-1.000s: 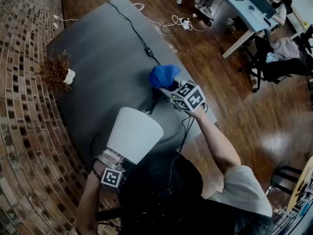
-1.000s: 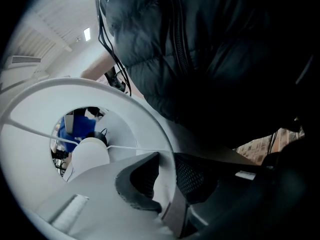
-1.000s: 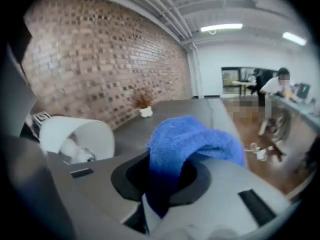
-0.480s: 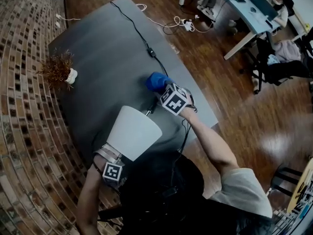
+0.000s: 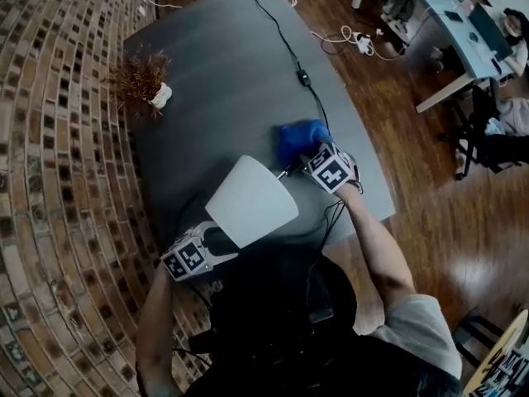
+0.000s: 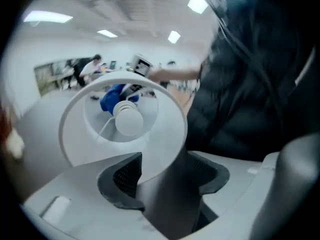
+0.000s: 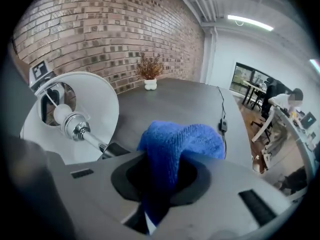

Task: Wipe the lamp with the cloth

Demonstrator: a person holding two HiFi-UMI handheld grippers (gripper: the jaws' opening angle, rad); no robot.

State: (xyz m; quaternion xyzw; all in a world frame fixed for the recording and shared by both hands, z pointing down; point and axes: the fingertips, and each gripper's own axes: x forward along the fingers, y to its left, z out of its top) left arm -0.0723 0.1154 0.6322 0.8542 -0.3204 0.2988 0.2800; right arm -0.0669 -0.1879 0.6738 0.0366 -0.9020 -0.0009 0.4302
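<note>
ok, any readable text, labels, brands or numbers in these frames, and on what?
No readable text anywhere.
The marker cube beside the cloth and the marker cube beside the lamp shade: black-and-white square patterns, no letters.
Items on the far desks: too small to read.

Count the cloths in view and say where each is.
1. The blue cloth is clamped in the right gripper, close to the stem of the lamp. No other shows, though the lamp could hide one.
</note>
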